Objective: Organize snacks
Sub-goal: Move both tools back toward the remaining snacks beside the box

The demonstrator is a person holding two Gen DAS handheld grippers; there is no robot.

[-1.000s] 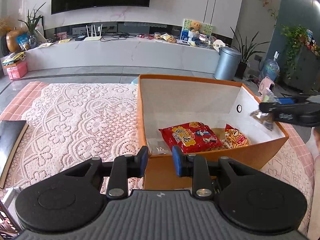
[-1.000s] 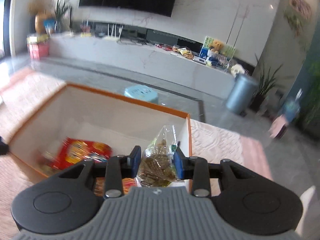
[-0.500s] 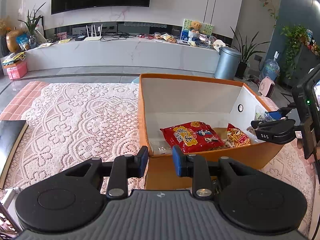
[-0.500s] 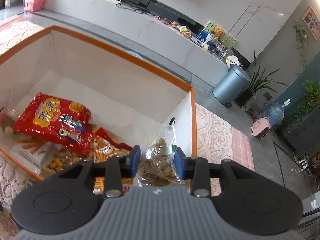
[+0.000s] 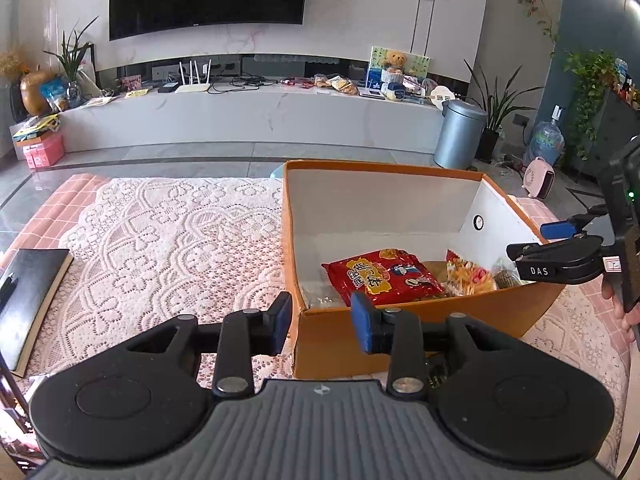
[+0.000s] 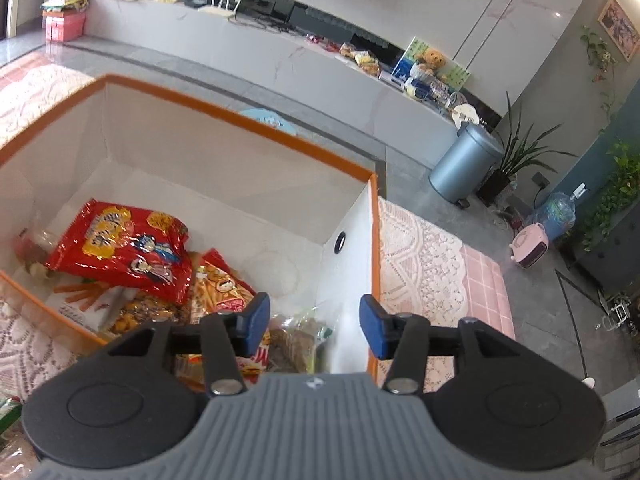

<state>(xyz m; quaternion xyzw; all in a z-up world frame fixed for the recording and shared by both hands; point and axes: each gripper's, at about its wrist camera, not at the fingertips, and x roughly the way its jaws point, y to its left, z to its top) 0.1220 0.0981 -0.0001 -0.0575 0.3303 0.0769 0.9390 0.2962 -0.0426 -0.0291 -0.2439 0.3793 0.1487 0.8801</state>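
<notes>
Your right claw [image 6: 314,322] is opening over the orange box [image 6: 248,118], pads clear of the clear bag of brown snacks [image 6: 298,344] lying inside beside the red packet [image 6: 128,250], while your left claw [image 5: 320,326] opens empty at the box's near corner.

We hold our left tongs [image 5: 317,326] tilted downward, jaws opening with nothing gripped. Our right tongs [image 6: 314,319] angle down more steeply, jaws opening too, pads pressing nothing.
</notes>
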